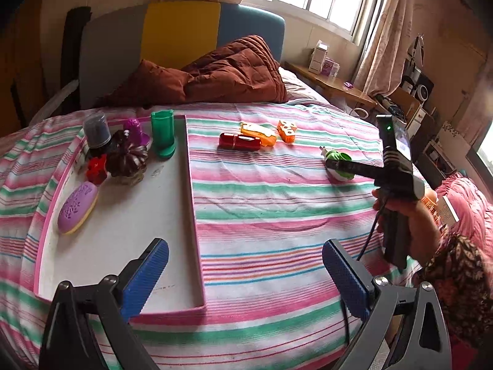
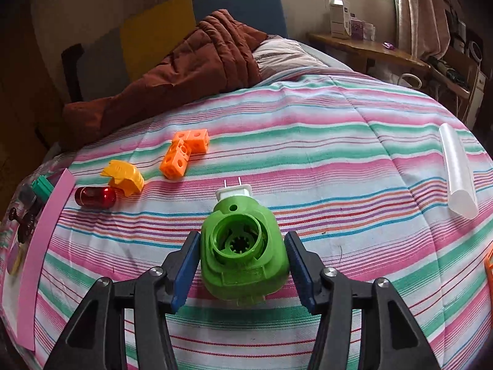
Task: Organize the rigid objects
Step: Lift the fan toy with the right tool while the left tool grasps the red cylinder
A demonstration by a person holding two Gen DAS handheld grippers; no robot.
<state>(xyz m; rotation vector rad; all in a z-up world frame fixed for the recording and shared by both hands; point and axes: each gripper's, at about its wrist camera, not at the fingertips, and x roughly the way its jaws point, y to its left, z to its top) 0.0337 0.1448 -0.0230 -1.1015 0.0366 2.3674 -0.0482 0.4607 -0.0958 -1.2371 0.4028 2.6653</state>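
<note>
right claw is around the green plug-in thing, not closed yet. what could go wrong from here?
1. The green plug-in device has rounded, sloped sides. The right claw is open around it, so it may squirt out as the pads close.
2. It lies on the soft striped bedspread, which might give or bunch up.
3. The tray's far end is crowded, near the dark pumpkin ornament and green holder. A drop there may topple something.

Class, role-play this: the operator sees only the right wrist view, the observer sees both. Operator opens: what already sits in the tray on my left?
Observer: A purple oval case with a leaf pattern lies by the tray's left rim.
Operator: Anything standing?
Observer: A green holder stands upright at the far edge.
Operator: The left tongs?
Observer: Open, empty, straddling the tray's right rim.
</note>
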